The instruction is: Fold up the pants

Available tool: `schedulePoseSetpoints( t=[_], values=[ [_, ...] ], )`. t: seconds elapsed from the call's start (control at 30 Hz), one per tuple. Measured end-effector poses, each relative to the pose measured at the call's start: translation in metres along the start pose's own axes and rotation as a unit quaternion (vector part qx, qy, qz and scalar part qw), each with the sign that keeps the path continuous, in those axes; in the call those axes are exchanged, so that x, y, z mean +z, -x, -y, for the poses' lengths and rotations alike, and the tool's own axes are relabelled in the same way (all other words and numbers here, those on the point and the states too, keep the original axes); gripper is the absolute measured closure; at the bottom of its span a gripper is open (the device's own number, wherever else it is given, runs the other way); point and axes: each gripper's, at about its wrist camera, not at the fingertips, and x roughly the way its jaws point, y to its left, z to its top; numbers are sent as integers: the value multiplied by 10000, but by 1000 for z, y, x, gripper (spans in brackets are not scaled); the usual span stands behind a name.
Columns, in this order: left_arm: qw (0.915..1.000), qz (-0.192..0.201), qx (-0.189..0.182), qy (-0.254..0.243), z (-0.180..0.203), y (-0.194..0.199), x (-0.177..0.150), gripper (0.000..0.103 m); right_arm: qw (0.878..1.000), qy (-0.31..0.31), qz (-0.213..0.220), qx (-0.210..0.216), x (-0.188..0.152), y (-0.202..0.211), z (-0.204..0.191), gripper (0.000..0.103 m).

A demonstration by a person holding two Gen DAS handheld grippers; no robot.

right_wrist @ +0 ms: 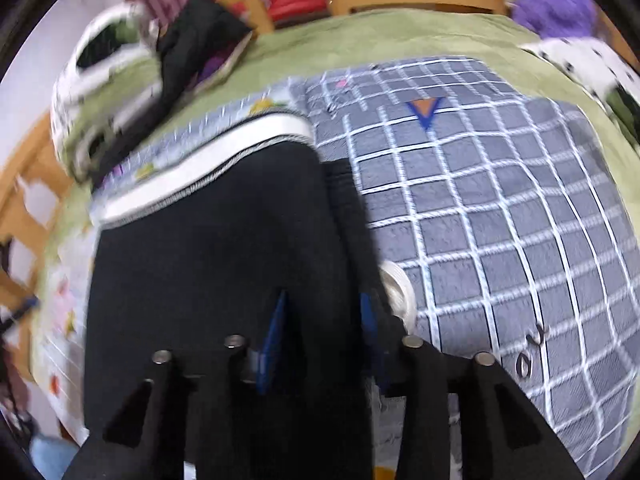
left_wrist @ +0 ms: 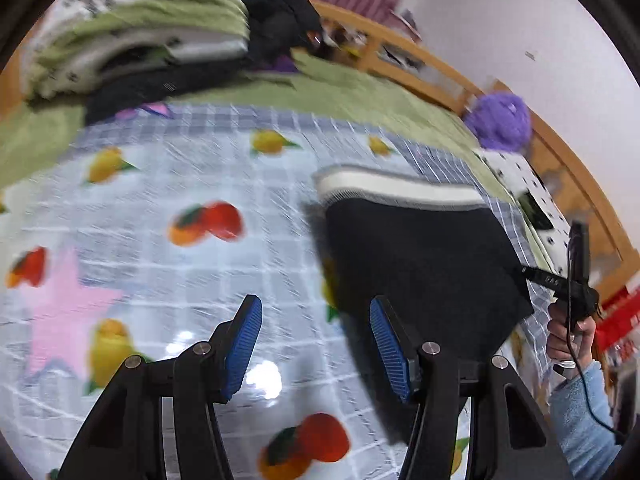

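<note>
The black pants (left_wrist: pixel 424 264) lie folded on the bed, their white waistband (left_wrist: pixel 400 190) toward the far side. In the left wrist view my left gripper (left_wrist: pixel 316 340) is open above the fruit-print sheet, its right pad at the pants' near left edge and nothing between the pads. My right gripper (left_wrist: pixel 532 274), held by a hand in a blue sleeve, points at the pants' right edge. Seen from the right wrist, the right gripper (right_wrist: pixel 322 326) hovers over the pants (right_wrist: pixel 216 248) with its pads apart and black cloth below the gap. A white ribbed cuff (right_wrist: pixel 400 288) shows beside it.
A fruit-print checked sheet (left_wrist: pixel 180 184) and a grey checked cloth (right_wrist: pixel 480 200) cover the green blanket (left_wrist: pixel 360 96). Stacked bedding (left_wrist: pixel 132 32) and dark clothes (left_wrist: pixel 280 20) sit at the far side. A purple plush (left_wrist: pixel 500 120) rests by the wooden bed rail (left_wrist: pixel 420 64).
</note>
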Motion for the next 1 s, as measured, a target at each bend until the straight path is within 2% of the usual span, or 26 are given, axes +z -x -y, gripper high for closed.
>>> schedulePoseSetpoints(
  t=[0.07, 0.17, 0.27, 0.4, 0.47, 0.5, 0.53, 0.6, 0.63, 0.7, 0.73, 0.83, 1.0],
  values=[
    [9997, -180, -145, -45, 6, -22, -1, 47, 9999, -89, 120, -42, -11, 13, 4, 61],
    [9972, -559, -496, -69, 14, -58, 0, 46, 9999, -84, 71, 11, -28, 18, 6, 57],
    [9928, -924, -742, -193, 26, -94, 1, 46, 9999, -104, 30, -43, -38, 10, 8, 52],
    [9887, -1047, -1059, -183, 38, -125, -4, 46, 9991, -382, 17, 192, -40, -8, 18, 46],
    [9874, -1020, -1214, 16, 39, -136, -5, 50, 9991, -343, 93, 247, -43, -12, 19, 51],
    [9879, -985, -1196, 55, 39, -136, -5, 59, 9993, -256, 167, 234, -45, -11, 17, 60],
    [9889, -899, -1186, 7, 41, -134, -2, 74, 9993, -204, 211, 246, -48, -9, 15, 66],
    [9886, -822, -1258, -130, 44, -124, 5, 83, 9994, -191, 246, 180, -50, -4, 9, 75],
    [9873, -805, -1369, -73, 41, -117, 10, 85, 9992, -251, 251, 178, -50, -1, 8, 78],
    [9839, -724, -1629, 76, 32, -98, 19, 86, 9988, -346, 240, 230, -49, 7, -1, 90],
    [9843, -617, -1653, 83, 25, -83, 23, 86, 9985, -324, 262, 365, -49, 12, -9, 90],
    [9904, -327, -1339, 50, -6, -41, 29, 86, 9981, -4, 291, 547, -52, 24, -52, 90],
    [9960, -232, -801, 327, -78, 10, 27, 86, 9878, 402, 45, 1506, -65, 16, -133, 90]
  ],
)
